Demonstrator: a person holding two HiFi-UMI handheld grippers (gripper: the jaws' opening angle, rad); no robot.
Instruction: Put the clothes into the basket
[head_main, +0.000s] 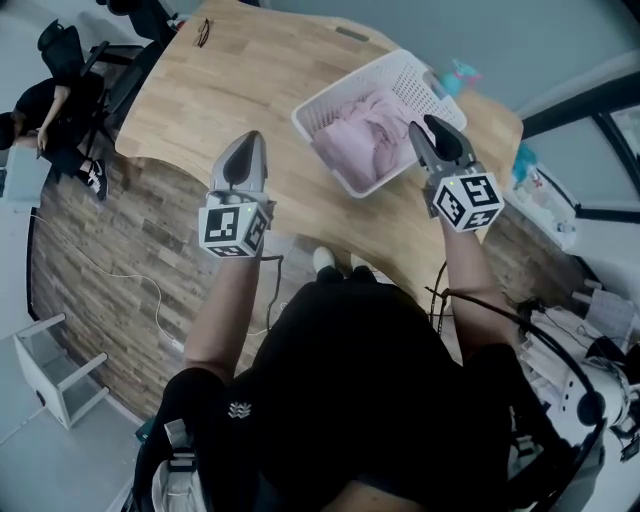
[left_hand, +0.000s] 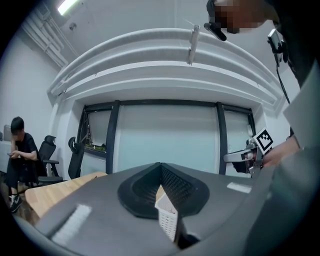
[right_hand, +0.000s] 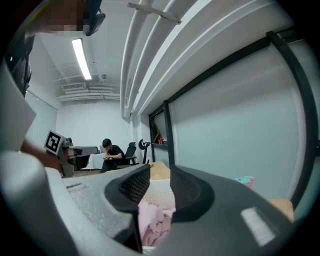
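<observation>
The pink clothes (head_main: 362, 132) lie crumpled in the white perforated basket (head_main: 432, 88). They fill its nearer part, and the heap stretches along the basket's length. The basket stands on the wooden table (head_main: 250, 80) with its long axis slanting from the person's near left to the far right, one corner turned toward the person. In the right gripper view the pink clothes (right_hand: 155, 220) show low down through the gap between the jaws, with the basket (right_hand: 150, 192) wall behind them. The right gripper (head_main: 432, 128) hangs over the basket's near right side, jaws parted a little and grasping nothing. The left gripper (head_main: 250, 142) is held over the table's near edge, left of the basket and apart from it, its jaws closed together and empty. A small teal object (head_main: 460, 72) sits just beyond the basket's far end. A seated person (head_main: 45, 110) is well off to the far left.
</observation>
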